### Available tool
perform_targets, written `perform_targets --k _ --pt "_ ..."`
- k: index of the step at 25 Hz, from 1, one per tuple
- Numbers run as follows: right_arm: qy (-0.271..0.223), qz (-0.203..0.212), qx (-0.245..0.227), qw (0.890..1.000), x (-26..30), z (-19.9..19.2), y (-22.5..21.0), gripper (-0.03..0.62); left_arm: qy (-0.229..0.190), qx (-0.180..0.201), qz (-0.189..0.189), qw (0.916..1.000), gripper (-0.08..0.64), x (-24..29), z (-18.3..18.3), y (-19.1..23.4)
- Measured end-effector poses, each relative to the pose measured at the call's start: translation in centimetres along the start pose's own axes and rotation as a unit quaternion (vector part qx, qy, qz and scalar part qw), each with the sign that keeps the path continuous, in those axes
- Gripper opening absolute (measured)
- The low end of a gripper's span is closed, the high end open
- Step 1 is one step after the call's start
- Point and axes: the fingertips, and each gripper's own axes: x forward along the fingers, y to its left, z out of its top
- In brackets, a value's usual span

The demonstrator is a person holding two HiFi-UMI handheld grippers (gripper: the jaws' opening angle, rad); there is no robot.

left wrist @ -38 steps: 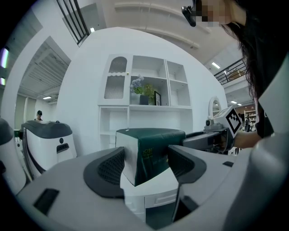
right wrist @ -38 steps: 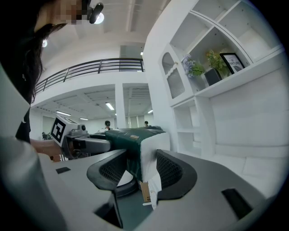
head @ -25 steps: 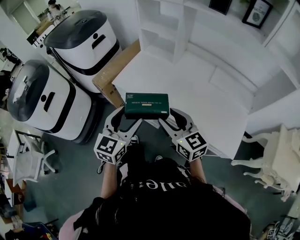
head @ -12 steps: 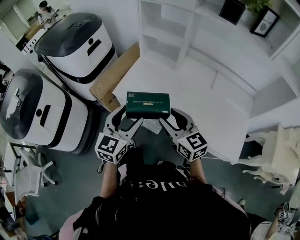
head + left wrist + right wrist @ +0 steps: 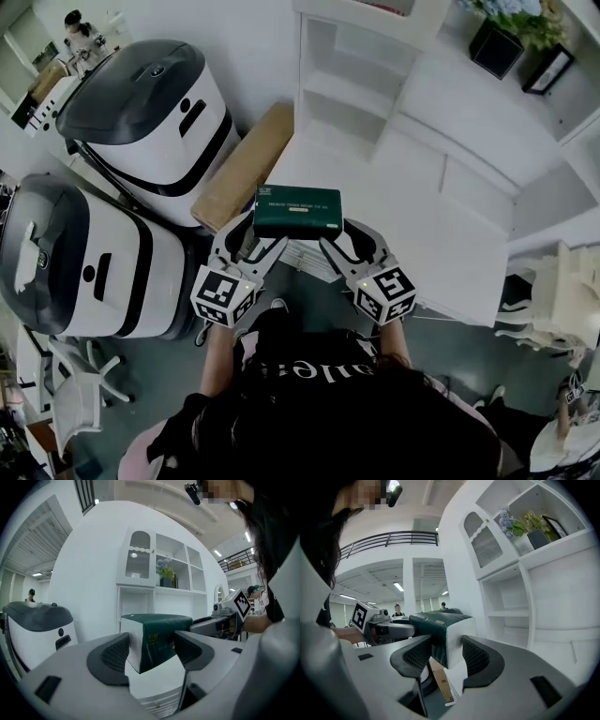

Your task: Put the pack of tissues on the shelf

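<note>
A dark green pack of tissues (image 5: 297, 212) hangs in the air over the near edge of a white table (image 5: 422, 225). My left gripper (image 5: 247, 242) is shut on its left end and my right gripper (image 5: 347, 240) is shut on its right end. In the left gripper view the pack (image 5: 157, 639) sits between the jaws of the left gripper (image 5: 150, 651). The right gripper view shows the pack (image 5: 440, 630) clamped in the right gripper (image 5: 446, 656). The white shelf unit (image 5: 347, 84) stands beyond the pack, its open compartments (image 5: 511, 611) bare.
Two large white-and-black machines (image 5: 150, 94) (image 5: 75, 253) stand at the left. A cardboard box (image 5: 246, 169) leans between them and the table. Printed sheets (image 5: 305, 258) lie at the table's near edge. A potted plant (image 5: 497, 42) sits upper right, a white chair (image 5: 562, 300) at the right.
The pack and both grippers have shifted slightly forward towards the shelf unit, which now appears closer and more central. Both grips on the pack are unchanged.
</note>
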Motion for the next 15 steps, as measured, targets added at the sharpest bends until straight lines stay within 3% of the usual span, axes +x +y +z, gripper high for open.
perform_targets --k 7,15 --pt "-0.002 -0.035 0.000 0.999 4.7 0.9 0.7 0.229 -0.008 0.013 -0.037 0.9992 0.302 0.4 0.4 5.3" --pt "0.006 -0.081 0.000 0.997 5.9 1.6 -0.8 0.229 -0.022 0.033 -0.083 0.9958 0.302 2.9 1.6 6.8"
